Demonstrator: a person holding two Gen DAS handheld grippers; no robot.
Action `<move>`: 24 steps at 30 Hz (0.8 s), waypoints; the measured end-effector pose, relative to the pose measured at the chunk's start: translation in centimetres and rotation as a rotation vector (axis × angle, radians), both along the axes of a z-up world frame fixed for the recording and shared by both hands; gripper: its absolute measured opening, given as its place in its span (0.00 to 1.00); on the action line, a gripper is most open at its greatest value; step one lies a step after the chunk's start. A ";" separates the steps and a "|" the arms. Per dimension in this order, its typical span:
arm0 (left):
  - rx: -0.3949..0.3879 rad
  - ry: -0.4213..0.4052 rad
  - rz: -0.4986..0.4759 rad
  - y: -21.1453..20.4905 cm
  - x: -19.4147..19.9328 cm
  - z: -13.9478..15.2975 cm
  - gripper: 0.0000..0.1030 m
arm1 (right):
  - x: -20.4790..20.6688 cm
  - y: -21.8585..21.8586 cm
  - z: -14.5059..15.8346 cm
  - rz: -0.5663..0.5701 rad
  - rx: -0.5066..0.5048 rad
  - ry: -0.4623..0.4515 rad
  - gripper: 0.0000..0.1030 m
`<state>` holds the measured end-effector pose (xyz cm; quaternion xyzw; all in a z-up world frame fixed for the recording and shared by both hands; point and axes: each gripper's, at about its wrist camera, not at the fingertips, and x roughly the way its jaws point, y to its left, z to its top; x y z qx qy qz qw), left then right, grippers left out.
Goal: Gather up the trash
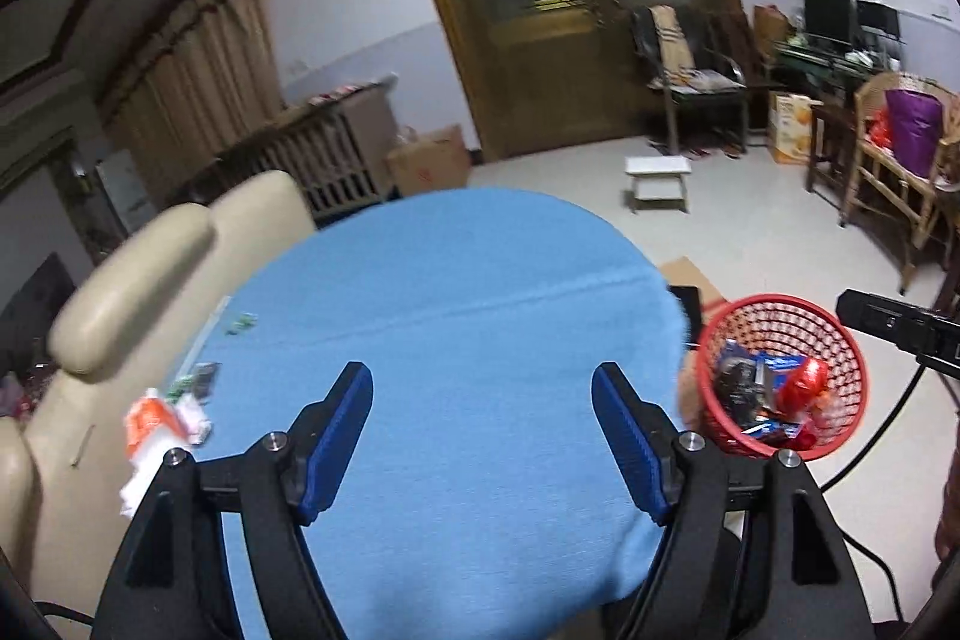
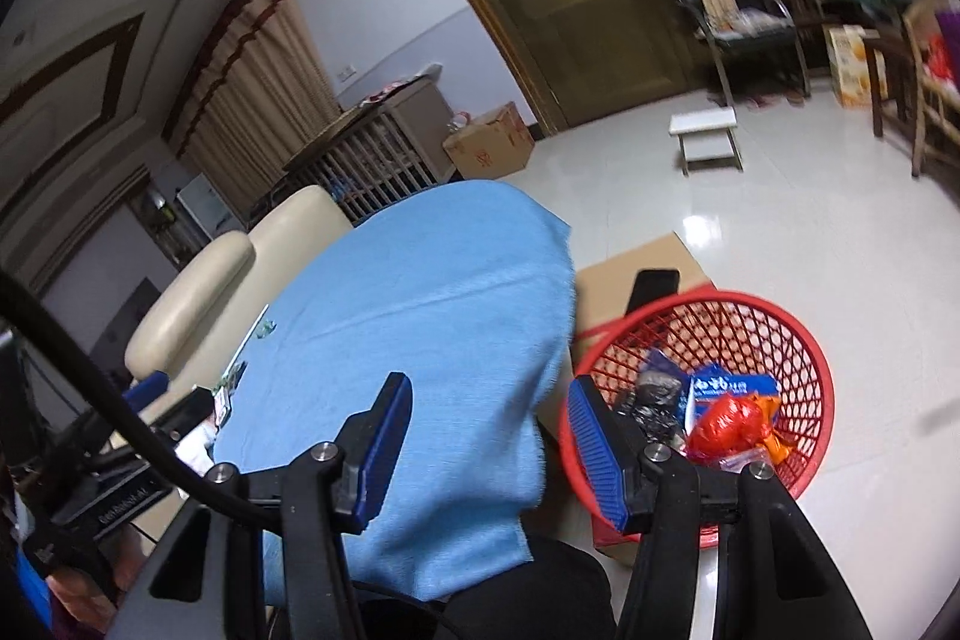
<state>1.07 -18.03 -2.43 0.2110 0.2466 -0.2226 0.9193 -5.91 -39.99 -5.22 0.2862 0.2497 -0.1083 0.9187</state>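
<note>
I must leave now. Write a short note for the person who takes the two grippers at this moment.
Left gripper: open, empty, above the blue cloth.
Right gripper: open, empty, between cloth and red basket.
Done: several wrappers and a red bag lie in the basket, on the floor right of the table.
Left: orange-white wrappers and small green bits at the cloth's left edge.

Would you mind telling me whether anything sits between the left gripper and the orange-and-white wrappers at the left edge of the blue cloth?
Nothing visible does. The left gripper is open and empty above bare blue cloth; the orange-and-white wrappers lie just left of its fingers.
</note>
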 end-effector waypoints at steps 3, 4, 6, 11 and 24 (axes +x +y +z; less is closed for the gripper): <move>-0.021 -0.016 0.020 1.7 -0.3 0.8 0.75 | 0.0 1.8 1.2 0.020 -0.044 -0.006 0.56; -0.030 -0.017 0.028 2.3 -0.3 1.0 0.75 | -0.1 2.4 1.5 0.026 -0.059 -0.009 0.56; -0.045 -0.022 0.048 3.4 -0.5 1.4 0.75 | 0.0 3.5 2.2 0.040 -0.086 -0.014 0.57; -0.078 -0.045 0.106 6.2 -1.1 2.5 0.75 | 0.1 6.3 3.6 0.072 -0.161 -0.025 0.57; -0.110 -0.084 0.245 12.1 -2.1 3.7 0.76 | 0.7 13.4 5.6 0.195 -0.253 -0.057 0.57</move>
